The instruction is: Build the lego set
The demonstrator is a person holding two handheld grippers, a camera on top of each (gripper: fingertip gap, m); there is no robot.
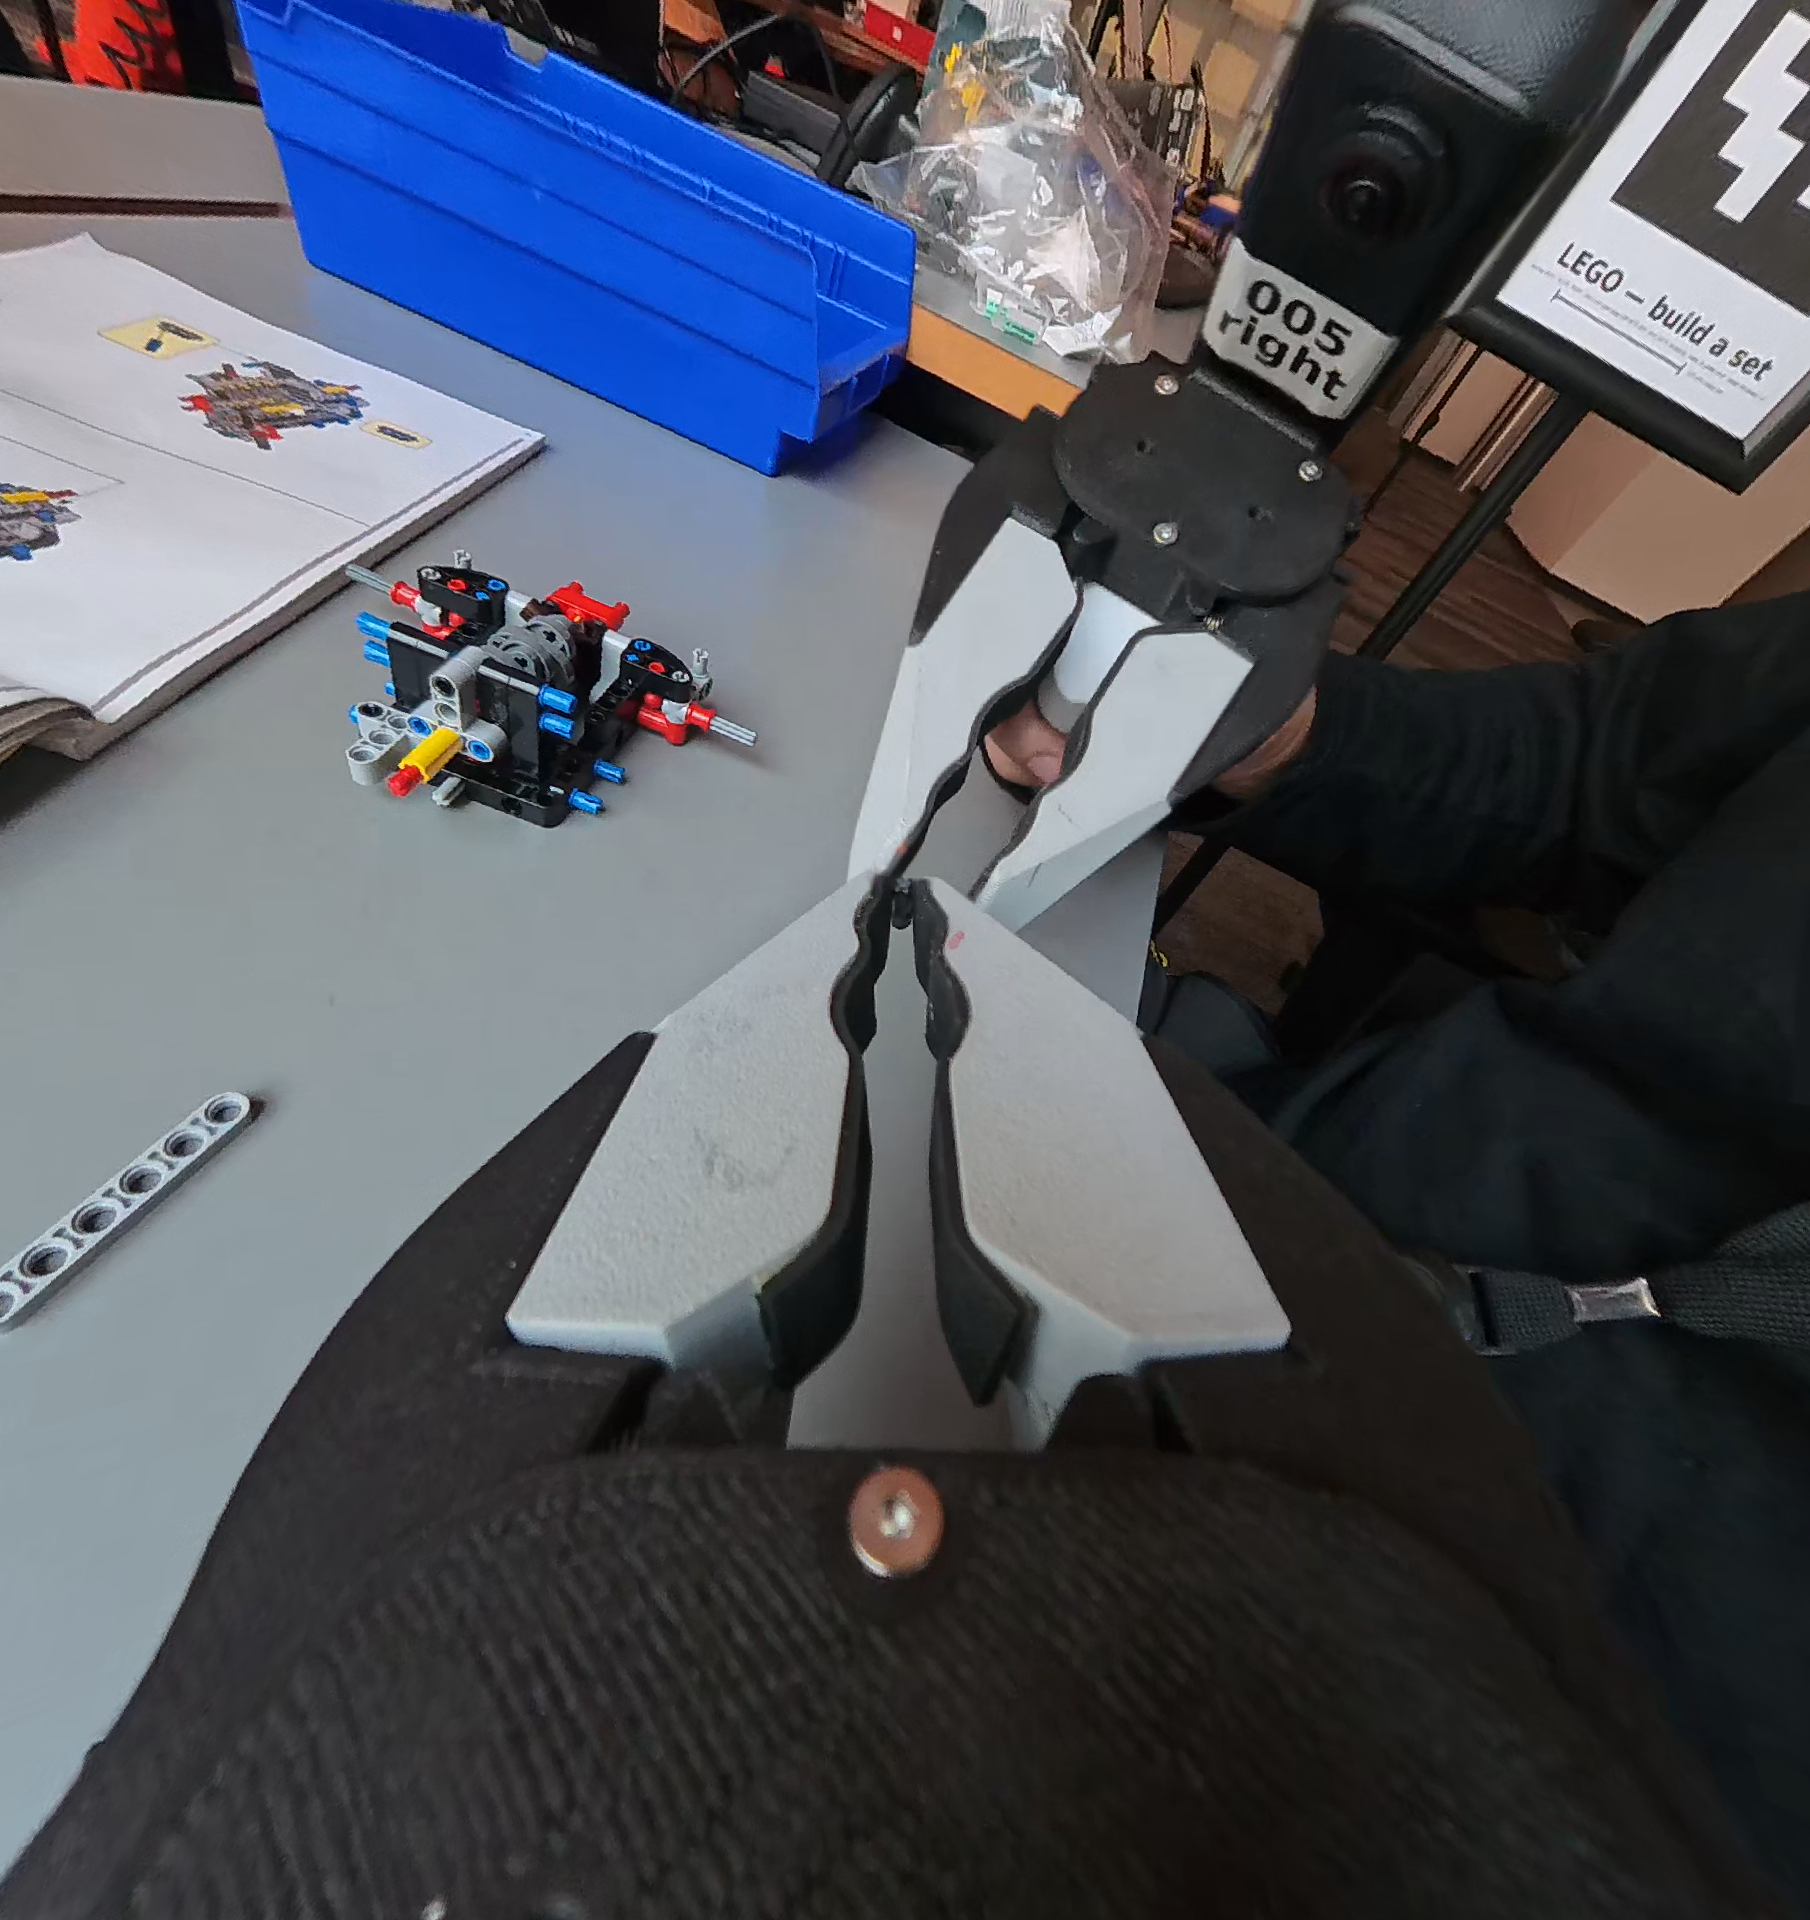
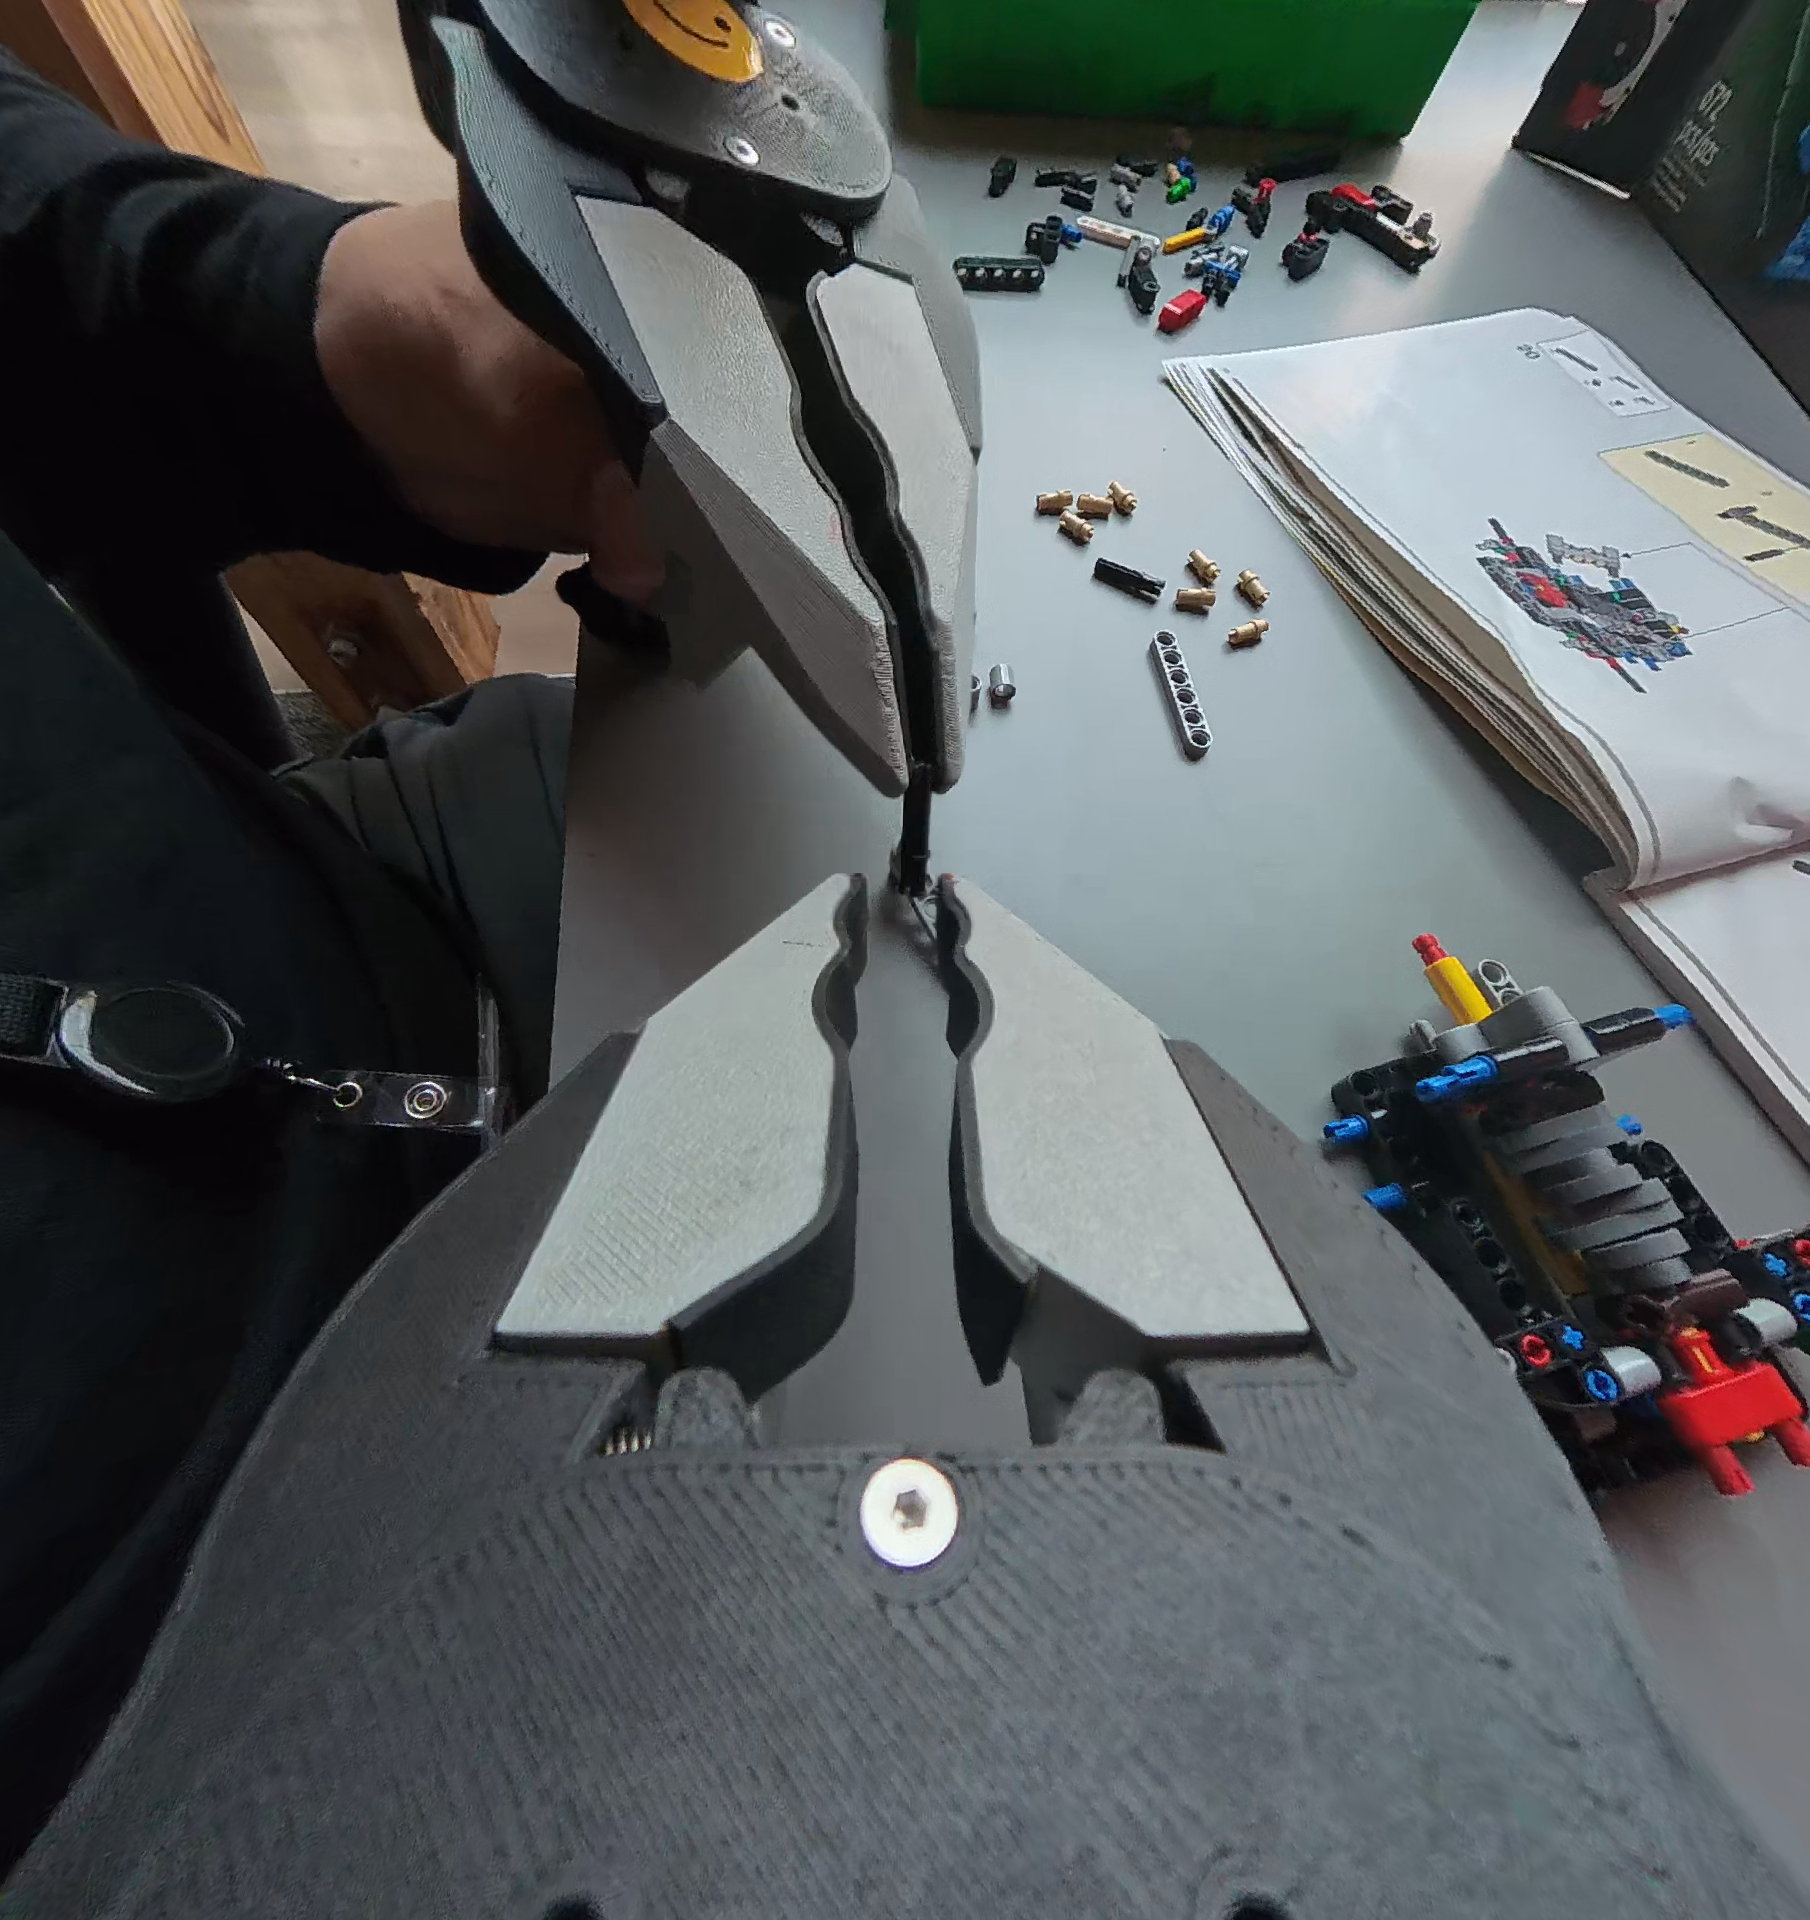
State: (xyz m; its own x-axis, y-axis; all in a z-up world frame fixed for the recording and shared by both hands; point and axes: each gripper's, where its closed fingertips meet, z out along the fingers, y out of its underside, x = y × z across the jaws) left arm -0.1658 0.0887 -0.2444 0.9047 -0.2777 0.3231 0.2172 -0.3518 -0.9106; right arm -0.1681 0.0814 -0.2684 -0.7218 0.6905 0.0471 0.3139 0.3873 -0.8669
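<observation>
From the left wrist view I start at the far left, where a grey strip with holes (image 1: 101,1210) lies flat on the grey table (image 1: 361,987), well apart from everything else. Behind it is the open instruction booklet (image 1: 205,468), and just beside its near corner sits the half-built model (image 1: 537,686), black with red, blue and yellow bits, resting on the table untouched. A blue bin (image 1: 589,208) stands behind the model, with crumpled clear bags (image 1: 1026,187) to its right. Further right my left claw (image 1: 896,909) meets the right claw tip to tip near the table's edge, and a black-and-white sign (image 1: 1711,208) stands at the far right. In the right wrist view, a hand (image 2: 465,416) in a dark sleeve holds the left claw, which is closed on a small black pin (image 2: 917,821) that sticks out past its tips. The free end of the pin reaches in between the tips of the right claw (image 2: 901,888), whose jaws stand slightly apart, and I cannot tell if either one touches it. To the right of that, tan pegs (image 2: 1140,551) and loose small parts (image 2: 1192,229) are scattered on the table, then come the booklet and the model at the right edge
</observation>
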